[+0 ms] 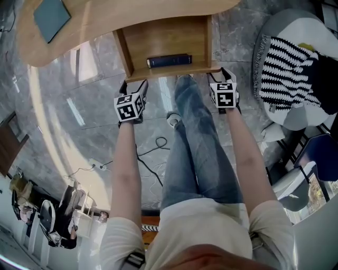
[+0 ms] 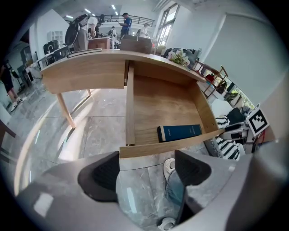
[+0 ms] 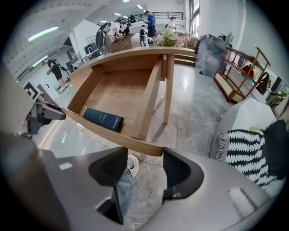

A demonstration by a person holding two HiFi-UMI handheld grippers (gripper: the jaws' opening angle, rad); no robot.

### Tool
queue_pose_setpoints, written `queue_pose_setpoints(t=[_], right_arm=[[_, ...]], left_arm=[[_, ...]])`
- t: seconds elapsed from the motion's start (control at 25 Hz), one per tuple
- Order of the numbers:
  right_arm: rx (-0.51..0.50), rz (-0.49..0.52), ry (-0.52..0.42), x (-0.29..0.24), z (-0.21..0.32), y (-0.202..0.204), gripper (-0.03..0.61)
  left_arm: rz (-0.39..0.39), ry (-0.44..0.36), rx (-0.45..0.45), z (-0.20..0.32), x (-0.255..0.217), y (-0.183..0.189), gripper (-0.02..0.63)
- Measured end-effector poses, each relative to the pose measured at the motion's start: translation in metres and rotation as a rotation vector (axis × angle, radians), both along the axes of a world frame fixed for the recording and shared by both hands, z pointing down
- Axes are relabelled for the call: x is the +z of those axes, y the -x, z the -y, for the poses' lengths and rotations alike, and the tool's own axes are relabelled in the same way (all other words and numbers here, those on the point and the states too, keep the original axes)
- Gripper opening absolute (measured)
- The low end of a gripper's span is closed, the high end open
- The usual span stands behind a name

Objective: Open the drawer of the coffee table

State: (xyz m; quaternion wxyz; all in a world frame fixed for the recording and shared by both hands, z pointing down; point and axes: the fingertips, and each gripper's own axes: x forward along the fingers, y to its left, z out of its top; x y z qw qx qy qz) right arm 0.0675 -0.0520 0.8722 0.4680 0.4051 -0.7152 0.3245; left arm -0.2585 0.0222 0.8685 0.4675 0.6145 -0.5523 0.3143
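1. Status of drawer: pulled well out from under the wooden desk toward the person, with its inside open to view.
2. Contents: one dark blue book lies flat on the drawer floor, just behind the front panel, with its long side along that panel. The left gripper view shows a small pale mark on the cover, too small to read.
3. State of left tongs: released and pointing steeply down at the left end of the front panel. In the left gripper view the jaws stand apart. Between them show only floor, a jeans leg and a white shoe. The panel edge lies just beyond the tips, and the pads do not press on it.
4. State of right tongs: released and pointing steeply down at the right end of the front panel. The jaws stand apart with nothing gripped, and the panel corner lies just beyond the tips.
5. Markings: each marker cube carries black-and-white square patterns and no readable text.
6. Surroundings: a teal flat item lies on the desk top. A black-and-white striped cloth lies on a pale seat at the right. A black cable lies on the grey floor.
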Motion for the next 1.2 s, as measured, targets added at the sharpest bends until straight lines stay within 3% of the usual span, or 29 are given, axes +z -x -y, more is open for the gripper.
queue_pose_setpoints(t=[0.12, 0.32, 0.36, 0.44, 0.68, 0.88, 1.2], right_arm=[[0.016, 0.012, -0.045, -0.013, -0.003, 0.001, 0.218], [0.06, 0.041, -0.131, -0.039, -0.012, 0.002, 0.103], [0.069, 0.04, -0.146, -0.045, -0.014, 0.002, 0.07], [0.084, 0.051, -0.171, -0.058, -0.02, 0.004, 0.0], [0.069, 0.141, -0.245, -0.111, -0.042, 0.019, 0.0], [0.09, 0.245, -0.317, -0.178, -0.057, 0.032, -0.002], [-0.023, 0.362, -0.419, -0.282, -0.092, 0.06, -0.002]], left_arm=[[0.003, -0.036, -0.024, -0.002, -0.012, 0.003, 0.39], [0.031, -0.092, -0.05, -0.011, -0.034, 0.003, 0.388], [0.041, -0.11, -0.06, -0.012, -0.04, 0.003, 0.37], [0.056, -0.149, -0.093, -0.016, -0.055, 0.005, 0.274], [0.065, -0.26, -0.173, -0.03, -0.106, -0.001, 0.128], [0.001, -0.347, -0.243, -0.04, -0.16, -0.014, 0.007], [-0.034, -0.411, -0.25, -0.068, -0.245, -0.041, -0.003]])
